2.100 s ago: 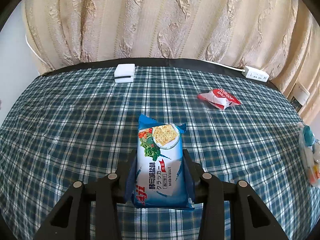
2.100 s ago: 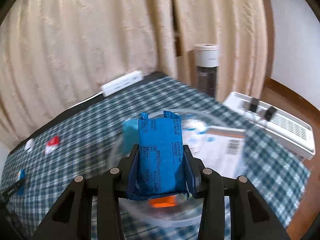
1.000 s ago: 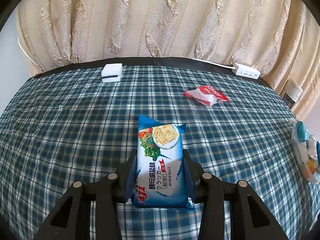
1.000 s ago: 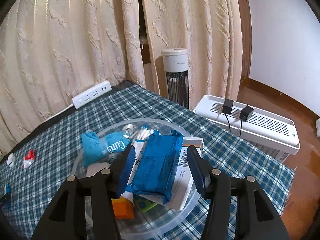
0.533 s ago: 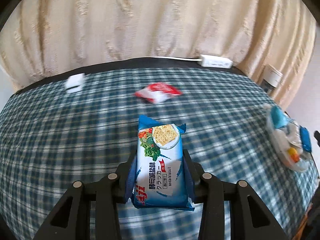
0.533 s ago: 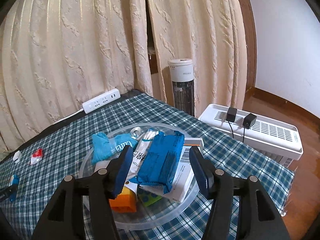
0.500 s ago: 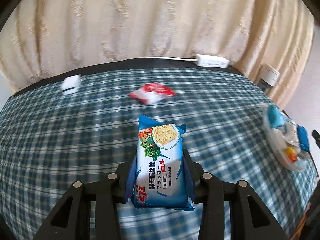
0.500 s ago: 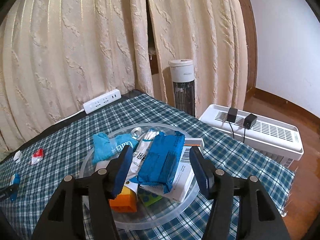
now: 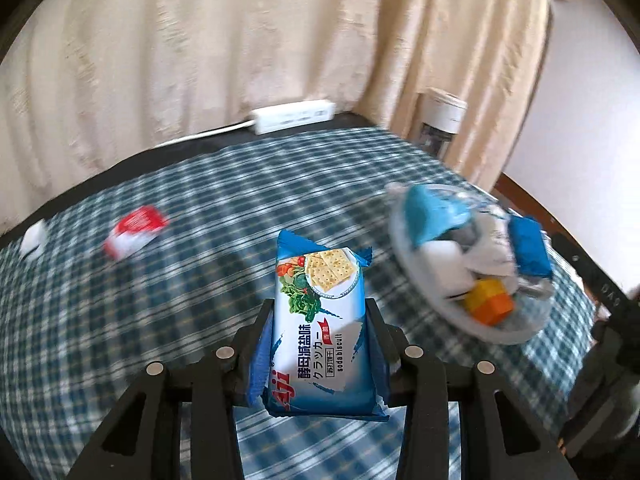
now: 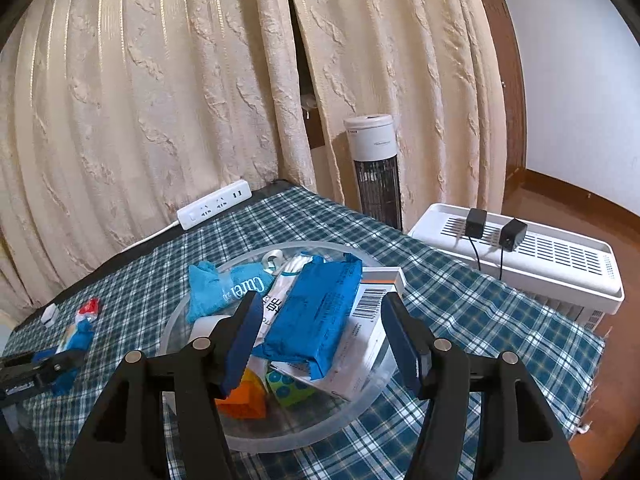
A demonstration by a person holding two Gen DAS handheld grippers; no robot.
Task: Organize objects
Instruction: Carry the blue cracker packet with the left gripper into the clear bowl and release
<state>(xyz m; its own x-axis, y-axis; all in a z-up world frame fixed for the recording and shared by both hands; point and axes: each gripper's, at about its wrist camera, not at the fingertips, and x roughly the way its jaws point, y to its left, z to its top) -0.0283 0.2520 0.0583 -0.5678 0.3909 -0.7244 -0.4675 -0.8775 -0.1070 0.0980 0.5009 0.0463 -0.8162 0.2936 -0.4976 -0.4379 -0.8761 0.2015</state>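
Observation:
My left gripper (image 9: 320,308) is shut on a blue soda biscuit pack (image 9: 320,332), which stands upright between its pads above the plaid tablecloth. A clear plastic bowl (image 9: 492,334) lies to its right, a short way off. In the right wrist view my right gripper (image 10: 320,304) hangs open just over that bowl (image 10: 352,400). A dark blue pack (image 10: 316,316) lies loose on the pile inside, with neither pad touching it. The bowl also holds a teal pouch (image 10: 224,286), an orange block (image 10: 242,398) and a white barcoded box (image 10: 368,320).
A red packet (image 9: 134,236) and a small white box (image 9: 34,238) lie on the cloth at the far left. A white power strip (image 10: 216,203) sits by the curtain. Beyond the table's right edge stand a tower fan (image 10: 374,168) and a low white appliance (image 10: 520,248).
The right gripper let go of the dark blue pack, which now lies in the bowl, and its jaws spread wider. The left gripper swung right with the biscuit pack, bringing the bowl closer.

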